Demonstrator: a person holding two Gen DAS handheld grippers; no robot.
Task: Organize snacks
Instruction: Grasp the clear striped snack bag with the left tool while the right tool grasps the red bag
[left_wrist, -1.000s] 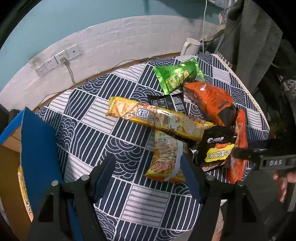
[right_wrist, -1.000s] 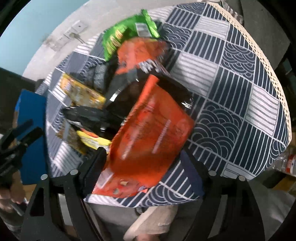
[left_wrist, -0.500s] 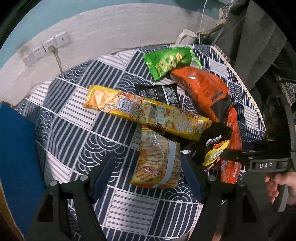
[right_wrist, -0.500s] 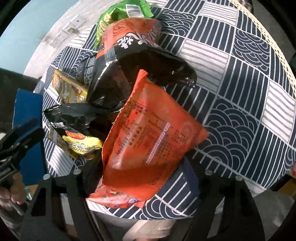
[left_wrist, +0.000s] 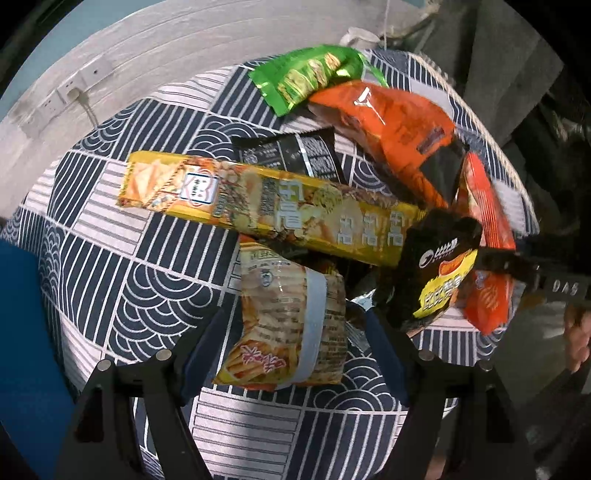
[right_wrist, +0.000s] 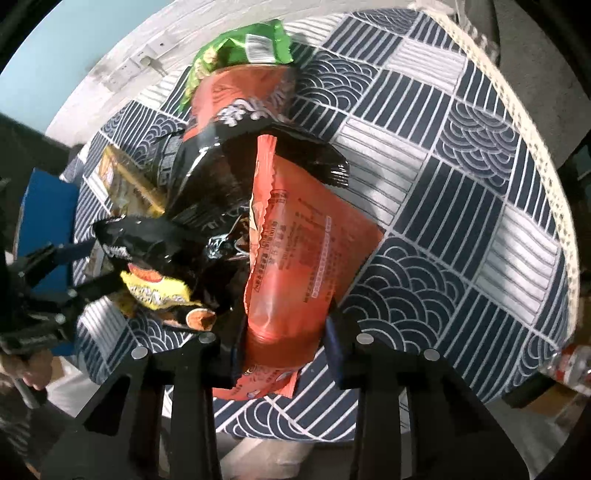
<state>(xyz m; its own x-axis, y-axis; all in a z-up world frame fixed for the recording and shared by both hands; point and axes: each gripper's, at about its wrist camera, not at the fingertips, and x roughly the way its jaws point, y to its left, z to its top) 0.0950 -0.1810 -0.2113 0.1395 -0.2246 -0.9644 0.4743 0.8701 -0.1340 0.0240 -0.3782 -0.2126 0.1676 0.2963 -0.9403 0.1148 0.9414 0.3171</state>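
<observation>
Several snack bags lie piled on a patterned tablecloth (left_wrist: 122, 280). My left gripper (left_wrist: 291, 339) is open, its jaws on either side of a yellow fries bag (left_wrist: 288, 325). Behind it lie a long yellow cracker pack (left_wrist: 266, 210), a black pack (left_wrist: 295, 155), a green bag (left_wrist: 310, 77), an orange-and-black bag (left_wrist: 391, 122) and a black-and-yellow bag (left_wrist: 439, 277). My right gripper (right_wrist: 282, 341) has closed on the lower end of a flat red-orange bag (right_wrist: 303, 266), which looks lifted and folded. The red-orange bag also shows in the left wrist view (left_wrist: 487, 240).
A blue box (left_wrist: 26, 339) stands at the table's left edge. Wall sockets (left_wrist: 74, 88) with a cable sit on the white wall behind. The tablecloth's trimmed edge (right_wrist: 528, 147) curves on the right. Dark clothing (left_wrist: 517, 74) hangs beyond the table.
My left gripper moved forward until its jaws flank the fries bag. My right gripper moved in and narrowed onto the red-orange bag, which has tipped up.
</observation>
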